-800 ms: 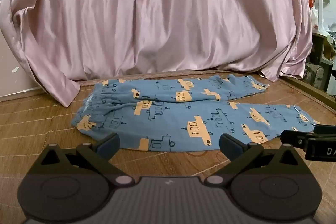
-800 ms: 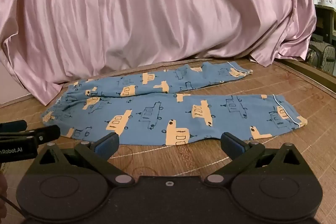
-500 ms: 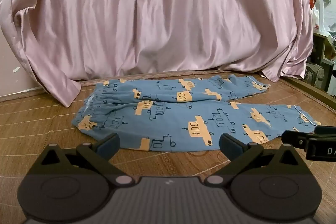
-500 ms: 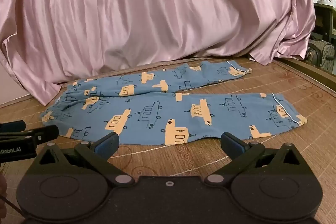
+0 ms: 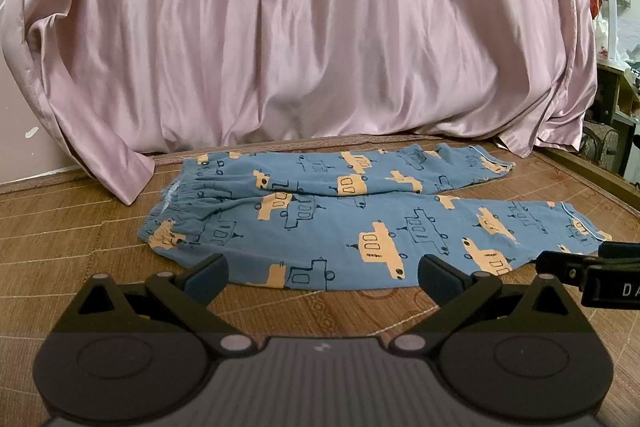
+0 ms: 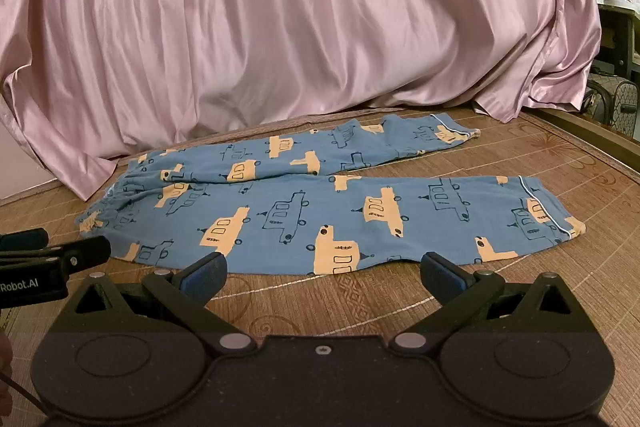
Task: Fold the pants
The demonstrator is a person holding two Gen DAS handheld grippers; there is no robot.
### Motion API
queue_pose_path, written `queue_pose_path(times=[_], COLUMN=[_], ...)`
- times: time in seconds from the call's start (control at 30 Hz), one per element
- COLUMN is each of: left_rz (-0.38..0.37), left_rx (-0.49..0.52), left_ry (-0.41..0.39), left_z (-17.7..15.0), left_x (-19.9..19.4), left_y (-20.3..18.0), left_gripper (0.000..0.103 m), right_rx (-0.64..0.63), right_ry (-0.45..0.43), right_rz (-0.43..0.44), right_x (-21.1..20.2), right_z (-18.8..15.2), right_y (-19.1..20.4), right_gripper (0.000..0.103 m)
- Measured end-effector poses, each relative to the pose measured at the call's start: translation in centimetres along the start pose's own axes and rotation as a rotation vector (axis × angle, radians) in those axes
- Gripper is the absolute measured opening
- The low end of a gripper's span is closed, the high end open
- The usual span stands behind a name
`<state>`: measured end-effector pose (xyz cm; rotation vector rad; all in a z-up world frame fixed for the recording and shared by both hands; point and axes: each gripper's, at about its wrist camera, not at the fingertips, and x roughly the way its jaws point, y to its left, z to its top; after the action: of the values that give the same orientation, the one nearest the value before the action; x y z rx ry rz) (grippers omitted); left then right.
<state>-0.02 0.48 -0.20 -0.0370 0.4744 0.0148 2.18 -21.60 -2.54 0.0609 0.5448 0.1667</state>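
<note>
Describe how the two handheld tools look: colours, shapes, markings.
Both match: a black body with two round discs, grey pivot studs and angular black linkages ending in blue pads. The left tool has a ribbed grey centre; the right tool is darker. From the side, the left tool's casing reads "Robot.AI" in white.

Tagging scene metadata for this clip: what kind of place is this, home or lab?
Most likely a home bedroom. The blue pants lie flat on a woven bamboo mat, as used on beds, with a pink satin sheet hung behind it and cluttered household shelving at the right edge.
</note>
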Motion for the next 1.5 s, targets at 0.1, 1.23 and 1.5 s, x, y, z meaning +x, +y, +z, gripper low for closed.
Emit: queue_pose_path(times=[0.1,1.23,1.5], left_rz=[0.000,0.002,0.009], left_rx=[0.000,-0.002,-0.005], left_ry=[-0.001,0.005,0.016], left_z=[-0.01,-0.12,-0.38], left_x=[0.00,-0.08,0.06], left_y=[-0.02,-0.15,-0.25], left_gripper=[0.103,0.103,0.103], right_rx=[0.001,0.007,0.008], right_ry=[0.001,0.005,-0.009], right_rz=[0.001,0.001,-0.012], right_x=[0.03,0.15,0.18], right_z=[-0.02,0.00,-0.17], right_y=[-0.03,-0.10,-0.14], right_gripper=[0.103,0.103,0.103])
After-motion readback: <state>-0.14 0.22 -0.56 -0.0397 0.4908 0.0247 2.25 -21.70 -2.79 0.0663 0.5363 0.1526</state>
